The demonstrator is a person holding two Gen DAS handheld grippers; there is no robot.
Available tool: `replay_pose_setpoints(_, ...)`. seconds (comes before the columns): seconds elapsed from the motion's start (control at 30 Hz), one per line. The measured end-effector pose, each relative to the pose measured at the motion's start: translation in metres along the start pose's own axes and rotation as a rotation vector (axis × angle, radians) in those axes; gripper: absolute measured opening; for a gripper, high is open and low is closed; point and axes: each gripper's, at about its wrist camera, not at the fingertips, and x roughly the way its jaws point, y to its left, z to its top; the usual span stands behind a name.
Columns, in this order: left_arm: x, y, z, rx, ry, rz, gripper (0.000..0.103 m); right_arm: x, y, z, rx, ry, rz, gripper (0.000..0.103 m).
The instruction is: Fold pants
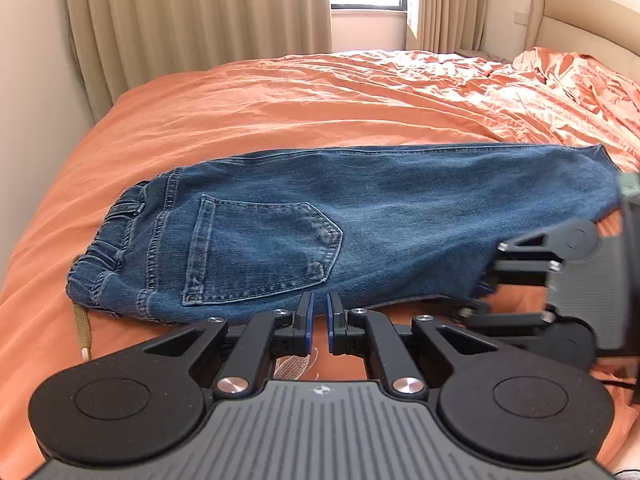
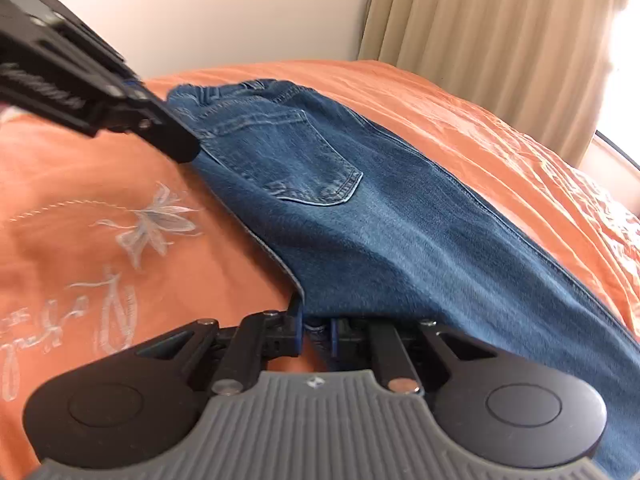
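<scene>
The blue jeans (image 1: 360, 220) lie on the orange bed, folded lengthwise, back pocket (image 1: 260, 248) up, waistband at the left. They also fill the right wrist view (image 2: 380, 220). My left gripper (image 1: 319, 320) is nearly shut and empty, at the near edge of the jeans below the pocket. My right gripper (image 2: 316, 328) is shut on the near edge of the jeans, with denim between its fingers. It shows at the right in the left wrist view (image 1: 486, 284). The left gripper's body appears at the top left of the right wrist view (image 2: 100, 96).
The orange bedspread (image 1: 320, 104) covers the bed, with white flower embroidery (image 2: 156, 220) near me. Beige curtains (image 1: 192, 12) and a window stand behind the bed. A padded headboard (image 1: 580, 20) is at the far right. A tan drawstring (image 1: 82, 328) hangs from the waistband.
</scene>
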Motion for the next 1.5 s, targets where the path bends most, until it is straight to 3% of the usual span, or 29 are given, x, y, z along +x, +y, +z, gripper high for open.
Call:
replay_pose_setpoints(0.13,0.008,0.005,0.002,-0.03,0.025,-0.009,0.008,0.006,0.004,-0.017,0.075,0.074,0.012,0.002)
replay_pose_setpoints(0.3,0.009,-0.004,-0.001,0.016,0.054,-0.001,0.008,0.006,0.013,-0.028,0.124,0.1,-0.009,0.002)
replay_pose_setpoints(0.4,0.009,-0.008,-0.001,0.029,0.068,0.001,0.008,0.002,0.009,-0.035,0.184,0.135,0.044,0.0)
replay_pose_setpoints(0.47,0.01,-0.01,0.0,0.031,0.073,0.008,0.008,-0.008,0.01,-0.037,0.163,0.119,0.035,0.0)
replay_pose_setpoints(0.57,0.012,-0.011,0.007,0.013,0.069,-0.012,0.012,-0.032,-0.008,-0.034,0.232,0.079,0.062,0.0)
replay_pose_setpoints(0.73,0.029,-0.022,0.025,-0.013,0.072,-0.068,0.024,-0.063,-0.065,-0.023,0.345,0.006,-0.003,0.0)
replay_pose_setpoints(0.8,0.044,-0.028,0.032,-0.007,0.09,-0.078,0.025,-0.058,-0.092,-0.022,0.372,0.023,-0.069,0.011)
replay_pose_setpoints(0.87,0.063,-0.034,0.038,0.006,0.11,-0.076,0.025,-0.045,-0.117,-0.026,0.395,0.061,-0.115,0.02)
replay_pose_setpoints(1.0,0.109,-0.04,0.047,-0.011,0.164,-0.073,0.025,-0.012,-0.171,-0.038,0.503,0.139,-0.132,0.02)
replay_pose_setpoints(1.13,0.155,-0.038,0.064,-0.034,0.211,-0.045,0.024,0.028,-0.199,-0.035,0.477,0.17,-0.148,0.02)
replay_pose_setpoints(1.4,0.222,-0.03,0.106,-0.068,0.19,-0.023,0.016,0.1,-0.259,-0.013,0.465,0.18,-0.15,0.02)
replay_pose_setpoints(1.5,0.239,-0.024,0.118,-0.095,0.167,-0.005,0.007,0.117,-0.274,-0.004,0.461,0.177,-0.161,0.02)
